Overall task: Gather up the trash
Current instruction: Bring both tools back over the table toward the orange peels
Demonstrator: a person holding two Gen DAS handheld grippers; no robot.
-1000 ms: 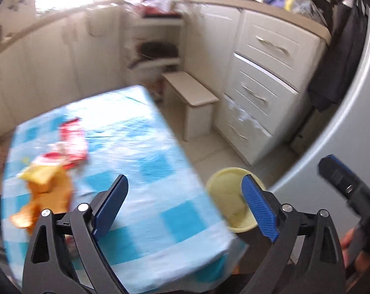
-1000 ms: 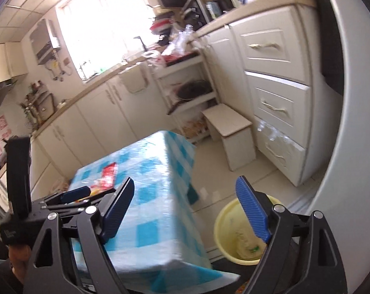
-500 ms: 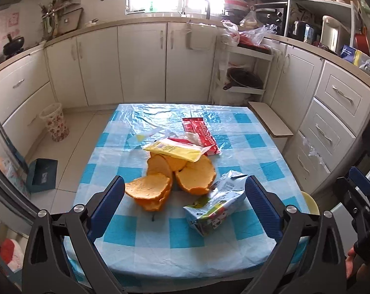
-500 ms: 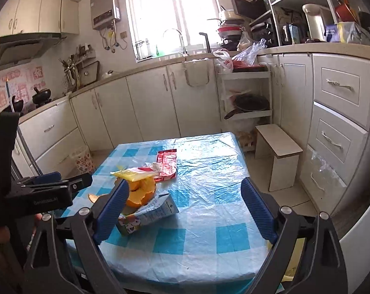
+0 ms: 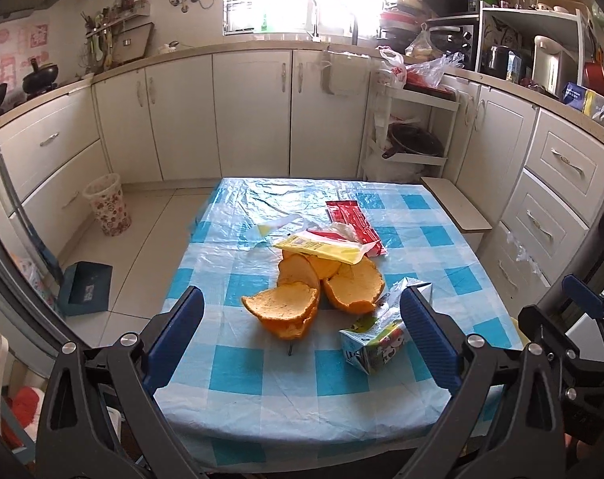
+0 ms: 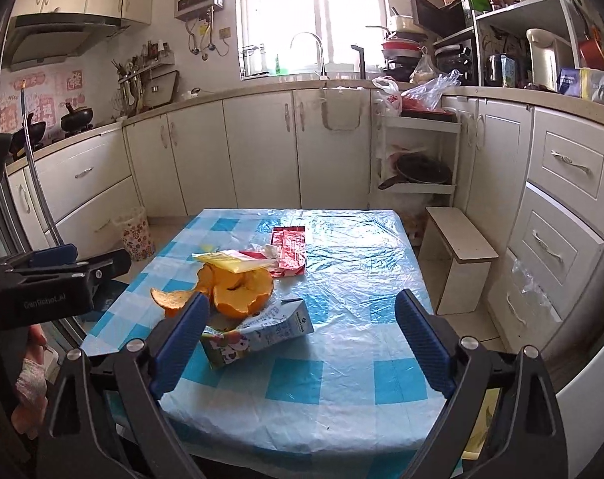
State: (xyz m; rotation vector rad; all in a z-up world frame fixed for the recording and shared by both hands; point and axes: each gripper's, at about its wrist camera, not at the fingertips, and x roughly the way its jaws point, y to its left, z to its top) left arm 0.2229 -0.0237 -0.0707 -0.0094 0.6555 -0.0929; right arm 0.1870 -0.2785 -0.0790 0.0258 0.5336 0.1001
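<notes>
Trash lies on the blue-checked table (image 5: 262,383): orange peels (image 5: 286,311) (image 6: 242,291), a crushed milk carton (image 5: 378,339) (image 6: 258,331), a yellow packet (image 5: 322,249) (image 6: 230,261) and a red wrapper (image 5: 352,219) (image 6: 290,247). My left gripper (image 5: 302,343) is open and empty, held over the table's near edge before the peels. My right gripper (image 6: 298,347) is open and empty, just in front of the carton. The yellow bin (image 6: 481,419) shows partly behind the right finger, beside the table.
White kitchen cabinets (image 5: 254,111) ring the room. A small white stool (image 6: 457,255) stands to the right of the table, drawers (image 6: 557,219) behind it. A floral wastebasket (image 5: 108,203) and a dark dustpan (image 5: 86,287) sit on the floor at left.
Both grippers swung from facing the bin and the table's right side to facing the table squarely. Between half a second ago and now they moved slightly closer to the trash. Both stayed open.
</notes>
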